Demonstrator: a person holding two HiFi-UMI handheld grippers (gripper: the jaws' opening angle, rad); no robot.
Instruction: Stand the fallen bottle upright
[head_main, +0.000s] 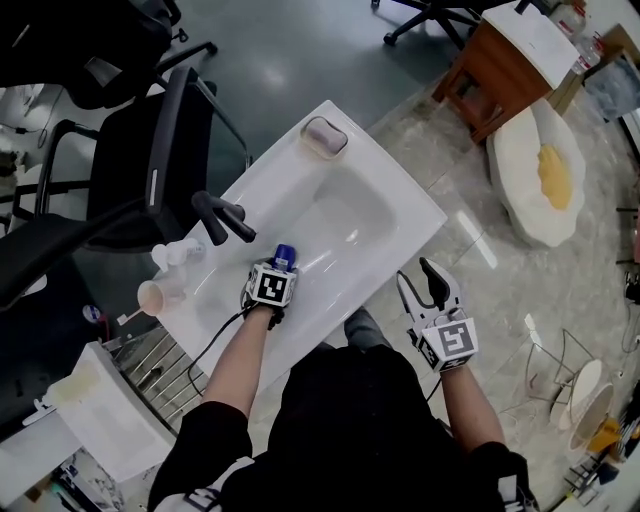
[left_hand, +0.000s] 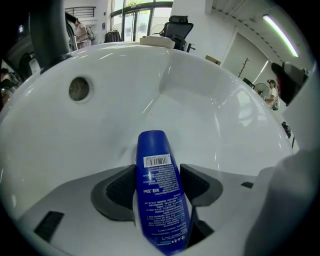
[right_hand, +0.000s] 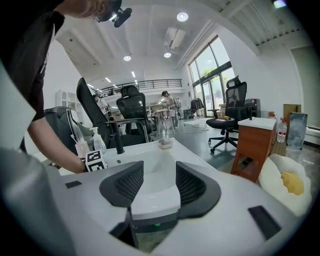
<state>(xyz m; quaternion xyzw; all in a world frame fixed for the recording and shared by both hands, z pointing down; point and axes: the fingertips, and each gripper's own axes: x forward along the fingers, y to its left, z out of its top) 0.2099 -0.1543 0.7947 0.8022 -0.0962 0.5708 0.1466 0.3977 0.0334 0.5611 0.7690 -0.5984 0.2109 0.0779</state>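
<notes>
A blue bottle (left_hand: 160, 190) with a white barcode label lies lengthwise between the jaws of my left gripper (left_hand: 157, 185), its far end pointing at the white basin's wall. Both dark pads (left_hand: 120, 190) touch its sides, so that gripper is shut on it. In the head view the left gripper (head_main: 279, 269) points steeply down into the sink (head_main: 400, 190), and only the bottle's blue end (head_main: 285, 255) shows past the marker cube. My right gripper (head_main: 422, 290) hangs open and empty off the sink's front right edge, and in its own view the right gripper (right_hand: 159, 185) faces the basin.
A black faucet (head_main: 222, 215) stands on the sink's left rim, with a pump dispenser (head_main: 180, 252) and a cup (head_main: 160, 295) beside it. A soap dish (head_main: 325, 135) sits at the far corner. Black office chairs (head_main: 150, 160) stand left, a wooden cabinet (head_main: 500, 70) far right.
</notes>
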